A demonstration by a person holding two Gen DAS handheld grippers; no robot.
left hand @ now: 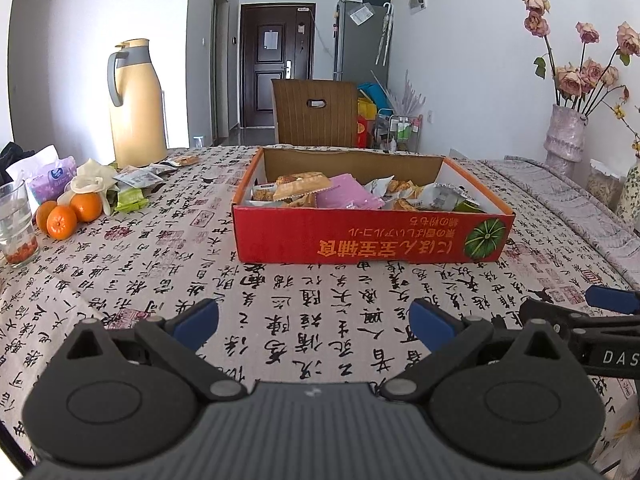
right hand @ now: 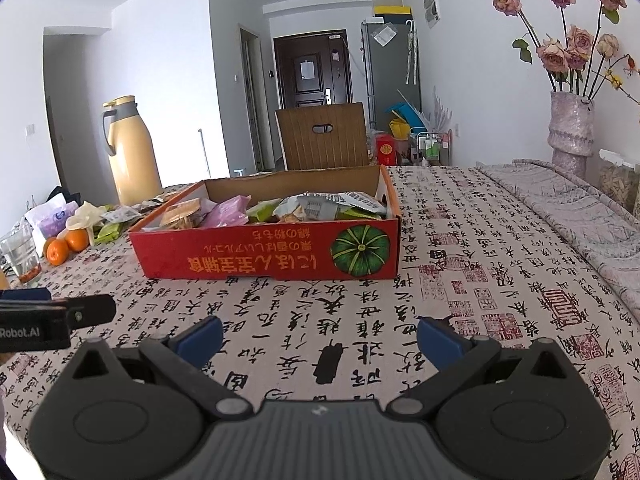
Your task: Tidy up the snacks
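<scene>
Left wrist view: your left gripper [left hand: 314, 322] wide, empty
Right gripper [right hand: 319, 338]: wide, empty
Loose snack packets [left hand: 136, 184]: table's far-left edge, nearer your left

a shallow red cardboard box [left hand: 374, 236] with a green pumpkin picture and upside-down yellow lettering sits open on the calligraphy-print tablecloth, filled with a loose heap of wrapped snack packets [left hand: 352, 196], pink, tan, grey and green. more small snack packets [left hand: 138, 186] lie outside it, near the far left table edge.
</scene>
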